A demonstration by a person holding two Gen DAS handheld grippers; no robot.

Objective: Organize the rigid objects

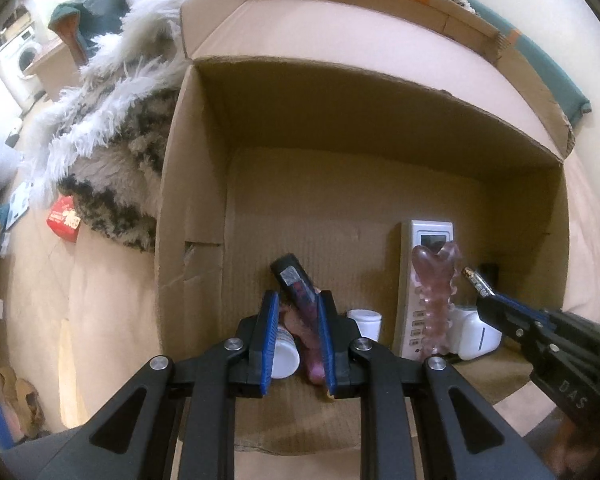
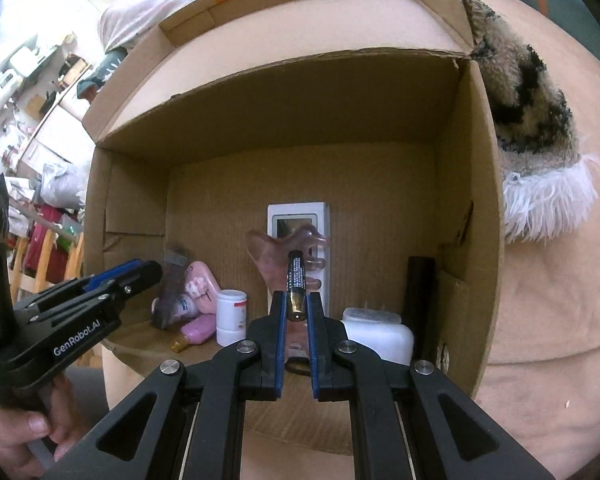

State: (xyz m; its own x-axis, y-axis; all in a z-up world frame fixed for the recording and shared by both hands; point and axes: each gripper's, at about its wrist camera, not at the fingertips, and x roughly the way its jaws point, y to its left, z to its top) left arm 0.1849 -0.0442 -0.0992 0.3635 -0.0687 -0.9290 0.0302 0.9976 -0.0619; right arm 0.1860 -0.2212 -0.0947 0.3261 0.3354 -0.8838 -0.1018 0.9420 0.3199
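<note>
Dim and warm throughout, with a yellowish cast. Brightest at upper left, around the washing machine (image 1: 27,56) and cluttered shelves (image 2: 28,72), both washed out and soft. Deep shade inside the cardboard box (image 1: 372,120), darkest under its top wall. Strong fisheye bowing of straight edges, black vignette in the corners. Slightly grainy overall; small glints on the tongs' rivets.

Remote (image 2: 298,216) upright inside box (image 2: 476,208)
</note>
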